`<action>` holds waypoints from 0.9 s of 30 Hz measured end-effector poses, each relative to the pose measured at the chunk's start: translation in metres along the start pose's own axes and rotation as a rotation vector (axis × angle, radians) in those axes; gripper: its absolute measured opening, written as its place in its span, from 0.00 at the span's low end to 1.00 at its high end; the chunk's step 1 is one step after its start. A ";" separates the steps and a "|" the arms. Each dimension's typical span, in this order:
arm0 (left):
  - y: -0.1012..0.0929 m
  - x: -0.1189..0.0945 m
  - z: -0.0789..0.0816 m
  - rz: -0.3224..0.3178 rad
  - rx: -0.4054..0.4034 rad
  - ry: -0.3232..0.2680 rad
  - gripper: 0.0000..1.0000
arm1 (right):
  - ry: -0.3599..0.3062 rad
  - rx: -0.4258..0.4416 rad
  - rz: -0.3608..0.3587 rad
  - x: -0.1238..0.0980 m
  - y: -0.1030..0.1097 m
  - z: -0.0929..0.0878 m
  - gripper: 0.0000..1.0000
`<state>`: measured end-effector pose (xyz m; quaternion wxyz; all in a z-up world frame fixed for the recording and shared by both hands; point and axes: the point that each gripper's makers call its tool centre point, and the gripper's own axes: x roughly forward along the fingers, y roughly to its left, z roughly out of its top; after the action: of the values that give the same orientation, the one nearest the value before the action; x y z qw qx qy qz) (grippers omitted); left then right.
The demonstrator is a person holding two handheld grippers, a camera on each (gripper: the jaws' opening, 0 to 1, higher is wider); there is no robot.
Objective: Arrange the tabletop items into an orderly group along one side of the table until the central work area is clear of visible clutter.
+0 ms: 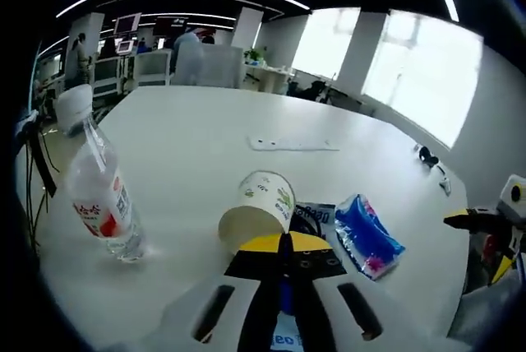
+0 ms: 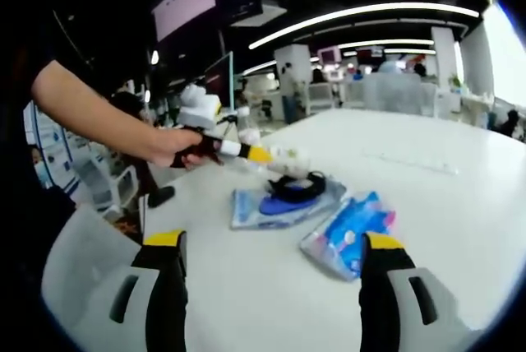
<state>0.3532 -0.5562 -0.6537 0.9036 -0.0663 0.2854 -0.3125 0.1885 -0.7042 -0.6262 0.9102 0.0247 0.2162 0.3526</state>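
Observation:
My left gripper (image 1: pixel 283 243) has its jaws pressed together over a flat blue-and-white packet (image 1: pixel 318 215), right beside a black cord loop (image 1: pixel 306 223) lying on it; whether it pinches either one is hidden. A paper cup (image 1: pixel 259 204) lies on its side just beyond the tips. To their right lies a blue snack pouch (image 1: pixel 368 237). My right gripper (image 2: pixel 273 241) stands open with nothing between its fingers, just short of the pouch (image 2: pixel 349 233) and the packet (image 2: pixel 279 204). A hand (image 2: pixel 177 148) holds the left gripper (image 2: pixel 279 171) at the cord loop (image 2: pixel 296 186).
A clear water bottle (image 1: pixel 103 196) with a red label stands at the left of the white table (image 1: pixel 205 122). A flat white strip (image 1: pixel 293 145) lies farther out, and a small black object (image 1: pixel 427 156) near the right edge. The right gripper (image 1: pixel 485 220) shows at the right. Office desks and chairs lie beyond.

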 end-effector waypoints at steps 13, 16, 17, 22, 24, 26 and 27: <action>-0.032 -0.008 0.005 -0.119 0.041 -0.024 0.00 | -0.016 0.007 0.002 -0.002 0.001 0.005 0.84; -0.034 -0.009 0.004 -0.134 0.043 -0.024 0.00 | -0.019 0.012 0.004 -0.002 0.002 0.005 0.84; -0.036 -0.010 0.004 -0.139 0.040 -0.027 0.00 | -0.018 0.013 0.004 -0.002 0.003 0.004 0.83; -0.049 -0.014 0.004 -0.205 0.055 -0.032 0.00 | -0.022 0.013 0.004 -0.002 0.003 0.005 0.81; -0.055 -0.015 0.004 -0.230 0.045 -0.033 0.00 | -0.030 0.017 0.001 -0.002 0.002 0.006 0.79; -0.059 -0.017 0.004 -0.247 0.052 -0.033 0.00 | -0.035 0.022 0.001 -0.002 0.002 0.007 0.77; -0.061 -0.018 0.004 -0.258 0.053 -0.033 0.00 | -0.034 0.024 0.002 -0.002 0.002 0.006 0.77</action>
<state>0.3118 -0.5943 -0.6235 0.8619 -0.0836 0.2511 -0.4325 0.1884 -0.7029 -0.6193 0.9130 0.0419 0.2049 0.3502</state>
